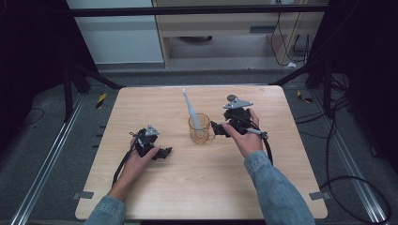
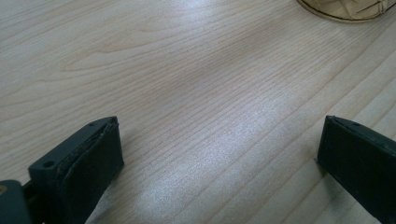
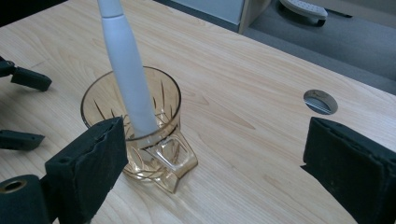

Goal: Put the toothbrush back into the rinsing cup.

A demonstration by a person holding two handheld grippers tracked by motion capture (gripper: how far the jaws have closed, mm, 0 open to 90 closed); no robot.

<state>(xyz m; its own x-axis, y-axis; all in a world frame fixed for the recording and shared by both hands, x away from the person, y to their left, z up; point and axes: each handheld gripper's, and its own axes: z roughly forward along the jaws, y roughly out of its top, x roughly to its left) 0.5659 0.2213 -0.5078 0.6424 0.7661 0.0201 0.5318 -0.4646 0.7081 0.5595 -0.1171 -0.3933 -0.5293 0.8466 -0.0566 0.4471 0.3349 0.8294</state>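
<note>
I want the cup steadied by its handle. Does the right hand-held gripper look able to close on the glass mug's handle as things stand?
Probably yes. The right hand-held gripper is open, and the glass mug turns its handle toward it with nothing between them. The white toothbrush stands inside, clear of the handle.

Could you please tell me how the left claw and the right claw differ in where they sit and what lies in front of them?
The left claw rests low on the table, apart from the amber glass mug; the right claw sits right beside the mug's handle. The left claw faces bare wood, while the right claw faces the mug holding a white electric toothbrush. Both are open and hold nothing.
</note>
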